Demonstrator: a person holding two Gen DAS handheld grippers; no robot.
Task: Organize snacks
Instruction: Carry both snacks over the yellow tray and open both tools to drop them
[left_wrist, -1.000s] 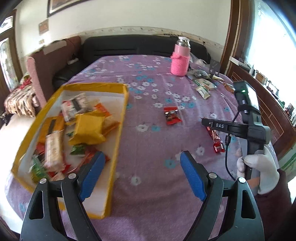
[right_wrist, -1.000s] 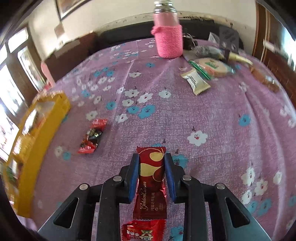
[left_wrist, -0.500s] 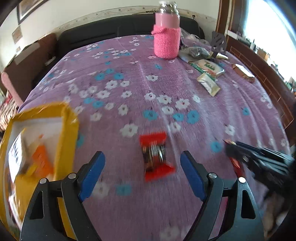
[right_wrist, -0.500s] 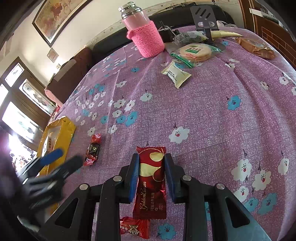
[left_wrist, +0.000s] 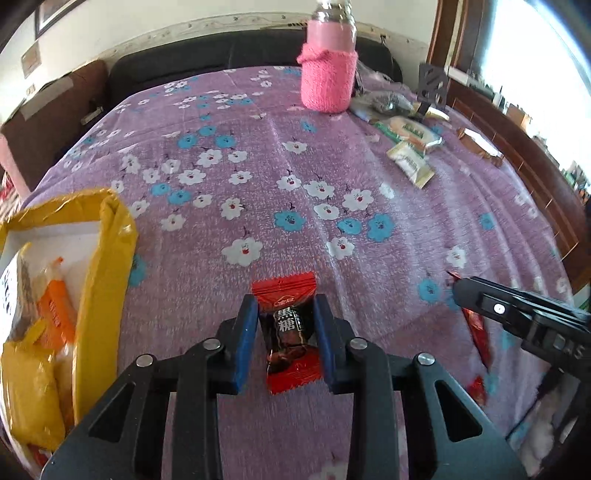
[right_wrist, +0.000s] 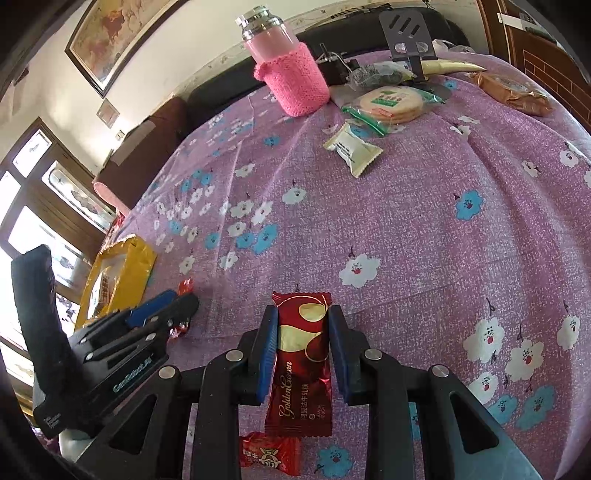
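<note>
The left gripper (left_wrist: 284, 332) points forward low over the table, blue pads closed in on a brown-sugar candy (left_wrist: 290, 332), apparently touching it, while the right gripper (right_wrist: 302, 350) clamps a red nougat bar (right_wrist: 301, 363).

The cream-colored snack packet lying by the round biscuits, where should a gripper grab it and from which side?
Grip the cream-colored packet across its puffy middle, one finger on each long edge, coming down from above. It lies flat and diagonal on the purple cloth, so probably turn the gripper to match. Its upper end sits near the round biscuits; the crimped lower end has open cloth around it.
</note>
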